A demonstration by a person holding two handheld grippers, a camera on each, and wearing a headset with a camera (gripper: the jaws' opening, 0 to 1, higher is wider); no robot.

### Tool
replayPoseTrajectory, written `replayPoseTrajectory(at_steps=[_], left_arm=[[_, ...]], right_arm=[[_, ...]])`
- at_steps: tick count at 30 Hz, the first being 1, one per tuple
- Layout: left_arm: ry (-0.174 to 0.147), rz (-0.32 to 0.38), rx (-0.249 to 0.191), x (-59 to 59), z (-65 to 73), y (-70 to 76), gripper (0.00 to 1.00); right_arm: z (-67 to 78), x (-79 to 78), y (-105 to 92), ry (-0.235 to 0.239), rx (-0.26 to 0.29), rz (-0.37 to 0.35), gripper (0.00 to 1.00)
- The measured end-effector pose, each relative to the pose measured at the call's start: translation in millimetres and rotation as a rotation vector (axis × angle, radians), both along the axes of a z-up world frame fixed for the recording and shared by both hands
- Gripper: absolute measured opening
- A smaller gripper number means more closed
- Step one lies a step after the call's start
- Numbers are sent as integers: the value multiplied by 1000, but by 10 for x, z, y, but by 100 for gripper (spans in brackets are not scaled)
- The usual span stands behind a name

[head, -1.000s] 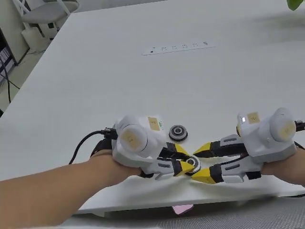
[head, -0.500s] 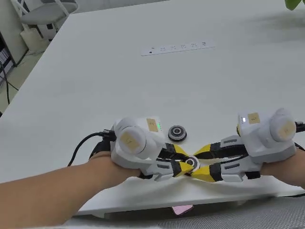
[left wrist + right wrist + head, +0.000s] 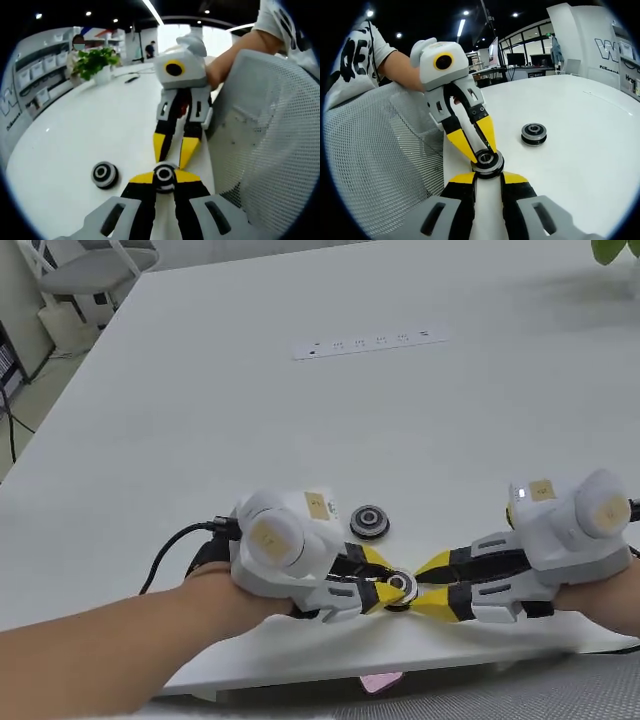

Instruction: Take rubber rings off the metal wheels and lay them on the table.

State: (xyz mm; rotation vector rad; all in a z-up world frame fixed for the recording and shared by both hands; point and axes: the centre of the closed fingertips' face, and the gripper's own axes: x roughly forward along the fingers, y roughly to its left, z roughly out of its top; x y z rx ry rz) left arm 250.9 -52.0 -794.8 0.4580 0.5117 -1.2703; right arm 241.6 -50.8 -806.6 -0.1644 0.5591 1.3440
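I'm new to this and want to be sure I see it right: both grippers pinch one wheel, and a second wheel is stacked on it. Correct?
Not stacked. The left gripper and right gripper do pinch one wheel, but the second wheel lies on the table, apart from them, as the head view shows.

Wall sign: a large "W" on the white wall point(image 3: 606, 47); the smaller line under it is too blurred to read.
Shirt print: bold black letters on the person's white shirt point(image 3: 351, 50), cut off and not legible as a word.
Left sticker: tan sticker point(image 3: 319, 504) on the left gripper point(image 3: 380, 580), print too small to read.
Right sticker: tan sticker point(image 3: 543, 491) on the right gripper point(image 3: 425, 585), likewise unreadable.
Socket strip: small marks on the socket strip point(image 3: 368, 343) in the desk point(image 3: 200, 420), unreadable.
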Motion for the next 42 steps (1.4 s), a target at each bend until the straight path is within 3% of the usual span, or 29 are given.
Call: replayPoseTrajectory(at_steps=[8, 10, 13, 18, 21, 42], left_arm=[[-4, 1, 2, -3, -1, 4, 13], [-8, -2, 3, -3, -2, 4, 13], [-8, -2, 3, 3, -6, 5, 13], [-9, -2, 2, 8, -14, 7, 13], [-9, -1, 2, 8, -15, 7, 13], [-11, -10, 0, -15, -1, -1, 13]], right_arm=[[25, -11, 6, -3, -1, -8, 14], [34, -15, 14, -35, -5, 4, 14], [43, -34, 51, -37, 2, 22, 24], [46, 10, 69, -76, -8, 38, 27], [47, 33, 100, -71, 2, 44, 30], [17, 47, 38, -73, -17, 30, 21]])
